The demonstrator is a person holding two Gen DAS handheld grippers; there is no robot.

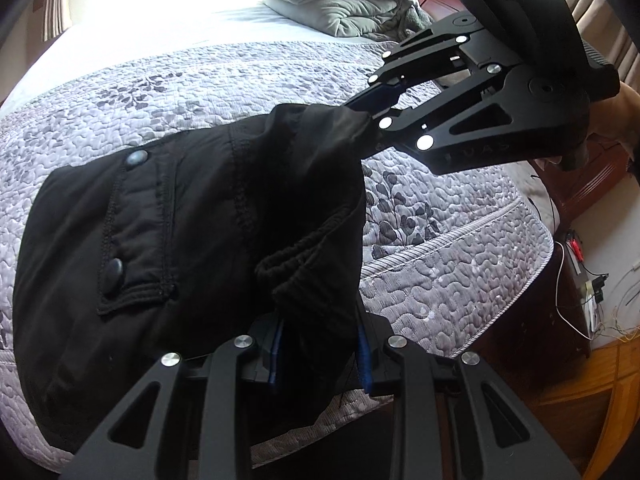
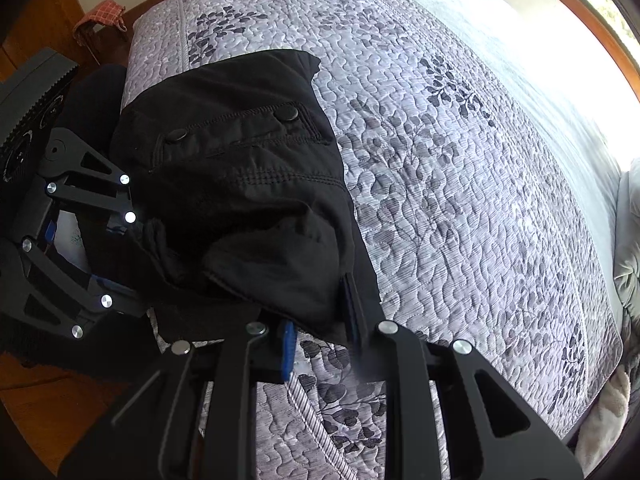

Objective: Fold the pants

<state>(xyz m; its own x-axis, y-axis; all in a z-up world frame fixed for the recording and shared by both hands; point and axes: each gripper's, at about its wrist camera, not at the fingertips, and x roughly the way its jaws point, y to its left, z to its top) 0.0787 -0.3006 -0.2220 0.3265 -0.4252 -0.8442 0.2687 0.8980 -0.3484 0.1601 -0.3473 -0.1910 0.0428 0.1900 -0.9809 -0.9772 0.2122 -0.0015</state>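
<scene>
The matte black, skeletal left gripper (image 1: 320,354) has triangular cut-outs, round silver screw heads and blue finger pads (image 1: 364,364). The matching black right gripper (image 2: 320,340) bears a toothed grey wheel (image 2: 40,84) behind its linkage.

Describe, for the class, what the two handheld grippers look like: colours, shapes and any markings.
The left gripper and the right gripper look alike: matte black linkage frames of flat bars with triangular cut-outs, joined by round silver pins. Their fingers carry bright blue pads. The right gripper's body shows faint raised lettering in the left wrist view, too dim to read. The left gripper's body has a toothed black edge. No sleeves or cables on them show.
</scene>
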